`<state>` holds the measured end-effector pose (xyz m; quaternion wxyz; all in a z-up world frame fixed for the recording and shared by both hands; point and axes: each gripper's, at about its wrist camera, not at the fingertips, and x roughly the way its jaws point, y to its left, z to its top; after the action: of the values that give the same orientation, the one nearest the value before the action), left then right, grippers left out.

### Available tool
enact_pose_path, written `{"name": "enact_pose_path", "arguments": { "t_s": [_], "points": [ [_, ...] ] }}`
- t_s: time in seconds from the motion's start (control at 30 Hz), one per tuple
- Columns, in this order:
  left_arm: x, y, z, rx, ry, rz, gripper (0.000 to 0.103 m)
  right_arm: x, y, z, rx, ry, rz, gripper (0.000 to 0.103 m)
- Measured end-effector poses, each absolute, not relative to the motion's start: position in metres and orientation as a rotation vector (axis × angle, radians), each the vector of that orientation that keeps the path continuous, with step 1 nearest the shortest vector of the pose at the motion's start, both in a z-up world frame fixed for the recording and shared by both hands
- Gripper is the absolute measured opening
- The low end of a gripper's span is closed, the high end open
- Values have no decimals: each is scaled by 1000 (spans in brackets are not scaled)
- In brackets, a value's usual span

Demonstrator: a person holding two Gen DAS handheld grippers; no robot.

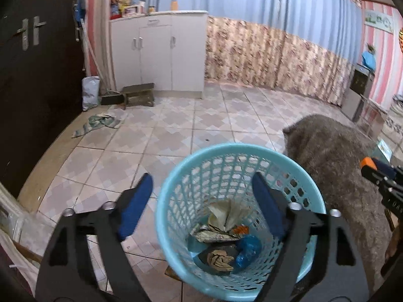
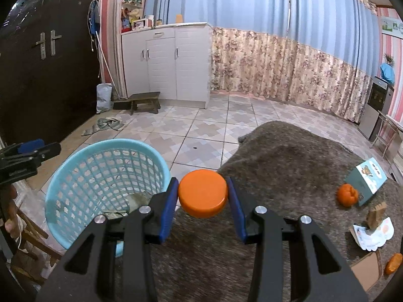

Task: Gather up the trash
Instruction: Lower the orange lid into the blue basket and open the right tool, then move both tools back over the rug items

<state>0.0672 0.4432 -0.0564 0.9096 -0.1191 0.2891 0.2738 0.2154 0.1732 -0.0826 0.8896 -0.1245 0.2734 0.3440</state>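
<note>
— Status of bin (image 1: 236,156)?
— Partly filled. Crumpled paper (image 1: 228,217), a blue wrapper (image 1: 248,250) and a brown scrap (image 1: 220,260) lying at the bottom. Standing on the floor against the left edge of the grey table cover (image 2: 289,166).

— Left gripper (image 1: 202,210)?
— Jaws spread wide, holding nothing, poised over the bin's mouth.

— Right gripper (image 2: 202,196)?
— Clamped on an orange lid (image 2: 202,192), pinched between both blue pads. Held over the cover's left edge, just beside the bin rim, not yet over the opening.

— Remaining on the cover?
— Near the right edge: an orange peel (image 2: 347,195), a card (image 2: 369,180), a small brown piece (image 2: 376,214) on a printed sheet (image 2: 372,237), cardboard (image 2: 365,271) and another orange bit (image 2: 393,263) toward the near right corner.

— Assessment?
— Roughly halfway, by judgement. One item in transit, several uncollected. Whether the card counts as trash: cannot tell.
</note>
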Motion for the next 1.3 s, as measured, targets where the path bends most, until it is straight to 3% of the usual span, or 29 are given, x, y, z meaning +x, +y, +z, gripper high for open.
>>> {"name": "enact_pose_path", "arguments": {
  "t_s": [0.2, 0.6, 0.67, 0.73, 0.8, 0.93, 1.13, 1.3],
  "points": [
    [52, 452, -51, -288, 558, 613, 97, 209, 199, -87, -257, 575, 757, 40],
    [48, 449, -54, -289, 558, 594, 97, 197, 260, -108, -255, 630, 837, 41],
    [48, 449, -53, -285, 558, 594, 97, 196, 264, -108, -256, 622, 833, 57],
    [48, 449, -53, -286, 558, 594, 97, 196, 262, -107, -250, 606, 822, 67],
    [48, 449, -53, -289, 556, 592, 97, 197, 258, -106, -251, 599, 819, 68],
    [50, 444, -50, -285, 559, 587, 97, 200, 244, -102, -239, 585, 794, 85],
    [54, 430, -44, -273, 558, 573, 97, 205, 211, -87, -230, 559, 753, 87],
    [56, 413, -35, -256, 550, 558, 97, 210, 167, -68, -219, 519, 699, 95]
  ]
}}
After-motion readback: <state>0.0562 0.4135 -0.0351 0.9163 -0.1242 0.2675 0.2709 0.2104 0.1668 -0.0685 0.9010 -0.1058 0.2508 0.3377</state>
